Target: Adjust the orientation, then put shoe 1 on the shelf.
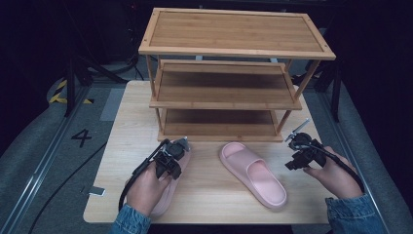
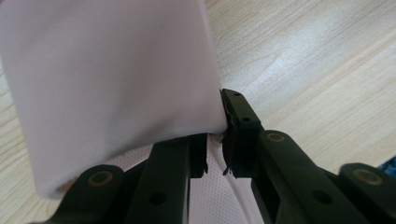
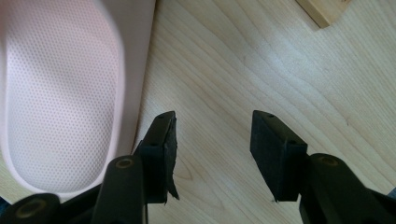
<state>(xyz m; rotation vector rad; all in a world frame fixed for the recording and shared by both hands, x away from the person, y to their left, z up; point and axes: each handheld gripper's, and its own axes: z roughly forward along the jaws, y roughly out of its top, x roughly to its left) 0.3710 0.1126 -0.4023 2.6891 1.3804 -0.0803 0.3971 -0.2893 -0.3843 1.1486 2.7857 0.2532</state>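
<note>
The left slipper [image 2: 107, 79] is pale pink, soft and smooth. The edge of its strap is pinched between the jaws of the left gripper [image 2: 217, 140], which press on it from both sides. Its dotted insole shows just below the jaws. The right slipper [image 3: 60, 102] is of the same pink and lies flat on the table, sole down. Its dotted insole is just beside the left jaw of the right gripper [image 3: 212, 149], outside the gap.

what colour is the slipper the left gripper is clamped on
Pale pink. The slipper pinched by the left gripper shows best in the left gripper view.
</note>
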